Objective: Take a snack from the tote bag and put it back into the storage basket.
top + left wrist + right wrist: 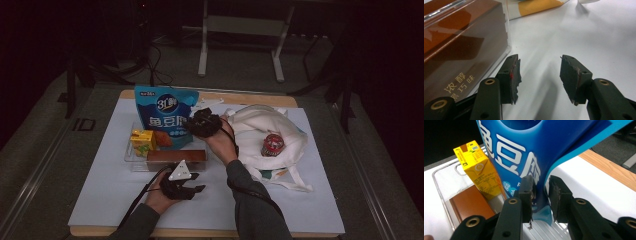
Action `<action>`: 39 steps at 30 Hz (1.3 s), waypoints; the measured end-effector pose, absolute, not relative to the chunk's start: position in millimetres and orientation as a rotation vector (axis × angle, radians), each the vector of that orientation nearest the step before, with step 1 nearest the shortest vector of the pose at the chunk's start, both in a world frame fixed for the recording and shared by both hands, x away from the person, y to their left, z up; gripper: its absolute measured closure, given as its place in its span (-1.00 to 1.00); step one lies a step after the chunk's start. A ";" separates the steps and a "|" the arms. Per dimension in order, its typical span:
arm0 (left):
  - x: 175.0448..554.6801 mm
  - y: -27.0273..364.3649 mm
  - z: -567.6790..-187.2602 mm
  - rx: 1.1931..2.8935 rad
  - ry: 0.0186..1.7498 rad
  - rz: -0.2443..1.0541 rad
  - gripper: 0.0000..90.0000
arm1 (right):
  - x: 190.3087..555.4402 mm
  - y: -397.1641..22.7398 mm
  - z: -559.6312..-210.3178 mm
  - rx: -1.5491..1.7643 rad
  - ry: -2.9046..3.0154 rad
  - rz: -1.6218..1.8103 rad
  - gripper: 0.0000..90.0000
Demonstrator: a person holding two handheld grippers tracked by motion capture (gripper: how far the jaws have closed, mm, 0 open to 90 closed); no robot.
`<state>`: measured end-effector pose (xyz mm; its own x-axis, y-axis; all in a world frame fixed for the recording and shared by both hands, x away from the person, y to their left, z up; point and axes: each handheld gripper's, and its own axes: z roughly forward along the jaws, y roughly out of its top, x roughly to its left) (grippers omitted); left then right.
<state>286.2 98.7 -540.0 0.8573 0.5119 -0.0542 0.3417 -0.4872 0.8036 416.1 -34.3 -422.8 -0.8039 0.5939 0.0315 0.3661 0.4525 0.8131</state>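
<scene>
- Two risks: the right tongs [540,200] stand slightly parted around the blue snack pouch [534,152] edge, so it could topple onto the yellow juice carton [477,168].
- Left tongs [539,75], half open and empty, could nudge the brown chocolate box [461,47].

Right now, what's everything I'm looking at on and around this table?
Snack pouch: one, blue with white lettering, standing in the clear tray, its edge between the right jaws.
Juice carton: one, yellow, standing in the tray beside the pouch.
Chocolate box: one, brown, lying along the tray's near side.
Clear tray: one, transparent, left of centre on the white mat.
Cloth bag: one, white, lying open at the right.
Can: one, red, inside the bag.
White mat: one, covering the tabletop.
Metal stand: one, grey, on the floor behind.
Left hand-held gripper: black, jaws apart, nothing between them, beside the chocolate box.
Right hand-held gripper: black, at the pouch's edge.
</scene>
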 end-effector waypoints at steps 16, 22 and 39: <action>285.8 98.8 -539.7 2.131 0.614 0.249 0.10 | 406.9 -45.3 -409.3 0.773 2.471 1.223 0.54; 285.7 99.5 -539.7 2.124 0.618 0.246 0.11 | 401.2 -48.0 -409.3 0.793 2.469 1.199 0.58; 285.9 100.1 -539.6 2.120 0.617 0.244 0.11 | 395.9 -66.9 -404.6 0.779 2.523 1.024 0.58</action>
<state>285.9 100.1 -539.6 0.8569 0.5128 -0.0526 0.3379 -0.4818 0.8085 395.9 -66.9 -404.6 -0.8049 0.5884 -0.0769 0.3683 0.5969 0.7128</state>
